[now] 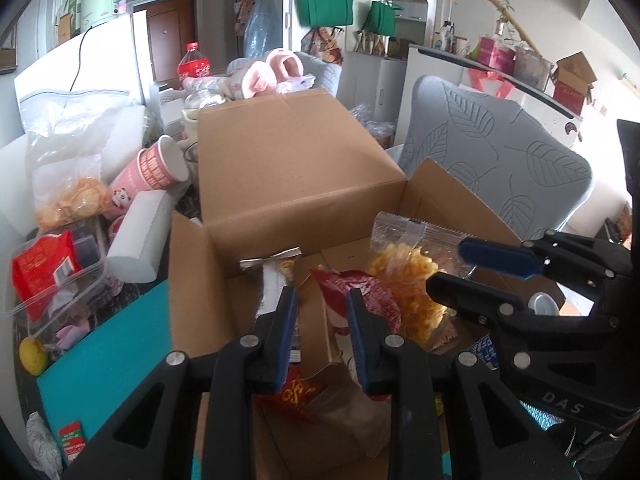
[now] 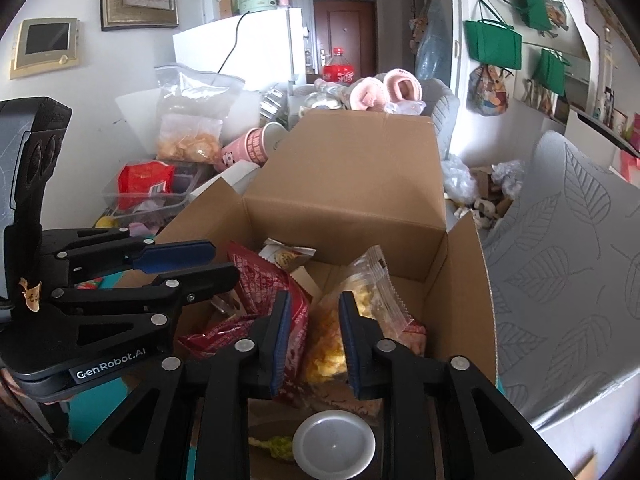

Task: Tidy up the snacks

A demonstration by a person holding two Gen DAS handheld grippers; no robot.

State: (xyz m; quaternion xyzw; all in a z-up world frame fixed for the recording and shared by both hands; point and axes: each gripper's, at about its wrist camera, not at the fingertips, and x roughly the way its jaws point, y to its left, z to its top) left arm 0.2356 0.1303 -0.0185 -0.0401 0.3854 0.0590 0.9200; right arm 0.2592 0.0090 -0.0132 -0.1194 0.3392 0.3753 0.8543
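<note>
Left gripper [image 1: 320,296] jaws are at their narrowest, tips down inside the cardboard box [image 2: 452,280]; a thin white packet [image 1: 274,284] stands right against its left finger, and we cannot tell if it is actually pinched or just behind the finger. Right gripper [image 2: 314,298] jaws are partly open with the clear bag of yellow puffs [image 2: 326,344] between them; the pads sit beside the bag but don't look to squeeze it. The bag is inside the box, leaning toward the right wall, serrated seal end up. We judge it very light, soft and air-puffed, with slick film and contents that crush easily, so take it by the flat sealed edge or with a gentle pinch across the middle, not a hard clamp. The red packet [image 2: 260,272] just left of it is touching it; it is crinkly and also light, and its seam is the best place to hold. The box is open, flaps out, and holds these packets in a loose heap plus a small printed packet at the back. A white round lid [image 2: 334,444] sits below the right gripper at the near edge. Outside the box to the left, a clear tub [image 1: 60,292] holds another red packet, a zip bag [image 1: 68,196] behind it holds pale crackers, and a pink paper cup [image 1: 160,168] lies tipped beside the box
</note>
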